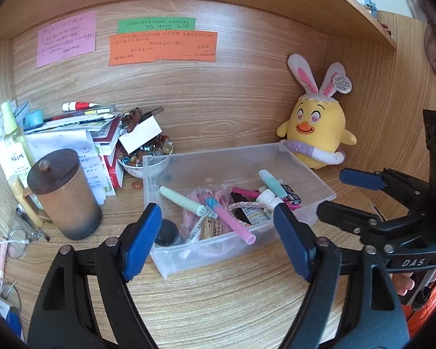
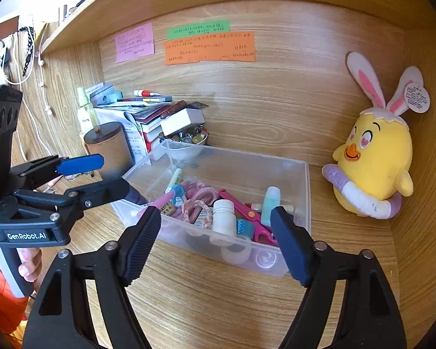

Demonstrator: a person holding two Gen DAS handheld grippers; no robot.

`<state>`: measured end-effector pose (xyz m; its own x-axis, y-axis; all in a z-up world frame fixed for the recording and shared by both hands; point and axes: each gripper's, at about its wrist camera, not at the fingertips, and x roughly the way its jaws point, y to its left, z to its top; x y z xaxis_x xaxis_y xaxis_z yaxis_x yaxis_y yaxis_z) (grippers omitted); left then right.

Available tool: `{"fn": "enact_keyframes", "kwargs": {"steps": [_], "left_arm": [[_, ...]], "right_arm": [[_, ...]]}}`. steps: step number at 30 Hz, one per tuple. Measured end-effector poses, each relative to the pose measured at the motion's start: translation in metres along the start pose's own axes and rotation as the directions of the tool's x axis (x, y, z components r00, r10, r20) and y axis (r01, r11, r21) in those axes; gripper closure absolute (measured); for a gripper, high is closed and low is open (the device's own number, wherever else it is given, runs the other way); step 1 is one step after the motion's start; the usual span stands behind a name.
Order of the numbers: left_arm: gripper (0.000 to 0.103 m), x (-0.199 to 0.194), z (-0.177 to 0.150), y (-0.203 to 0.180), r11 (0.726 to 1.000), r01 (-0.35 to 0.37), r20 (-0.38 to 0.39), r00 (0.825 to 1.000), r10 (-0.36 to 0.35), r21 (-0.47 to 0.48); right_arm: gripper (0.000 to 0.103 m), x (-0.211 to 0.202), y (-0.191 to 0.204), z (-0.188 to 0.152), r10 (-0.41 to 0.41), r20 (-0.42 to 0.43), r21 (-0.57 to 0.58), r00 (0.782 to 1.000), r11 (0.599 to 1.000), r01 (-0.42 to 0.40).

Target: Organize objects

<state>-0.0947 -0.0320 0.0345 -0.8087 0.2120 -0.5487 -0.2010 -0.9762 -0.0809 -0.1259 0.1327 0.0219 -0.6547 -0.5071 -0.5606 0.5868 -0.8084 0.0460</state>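
A clear plastic bin (image 1: 218, 152) (image 2: 247, 157) stands on the wooden desk, holding a pink pen (image 1: 232, 221), a mint tube (image 1: 183, 200), a white bottle (image 2: 223, 218), pink scissors (image 2: 247, 212) and cords. My left gripper (image 1: 218, 226) hovers open just in front of the bin's near wall, nothing between its blue pads. My right gripper (image 2: 216, 229) is also open and empty, before the bin's near right side. Each gripper shows in the other's view: the right gripper (image 1: 348, 195) beside the bin's right end, the left gripper (image 2: 101, 174) at its left end.
A yellow plush chick (image 1: 316, 128) (image 2: 375, 163) leans in the back right corner. Left of the bin are a brown lidded mug (image 1: 64, 195), a bowl of beads (image 1: 148, 154), a pile of papers and books (image 1: 81, 128) and glasses (image 1: 17, 241). A shelf hangs overhead.
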Motion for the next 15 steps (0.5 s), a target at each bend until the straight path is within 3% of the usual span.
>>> {"fn": "enact_keyframes", "kwargs": {"steps": [15], "left_arm": [[0.012,-0.008,-0.025,-0.001,1.0,0.004,-0.014,1.0,-0.004,-0.008]], "right_arm": [[0.023,-0.004,0.006,-0.023,0.01,-0.024,0.032,1.0,0.999,-0.009]]}}
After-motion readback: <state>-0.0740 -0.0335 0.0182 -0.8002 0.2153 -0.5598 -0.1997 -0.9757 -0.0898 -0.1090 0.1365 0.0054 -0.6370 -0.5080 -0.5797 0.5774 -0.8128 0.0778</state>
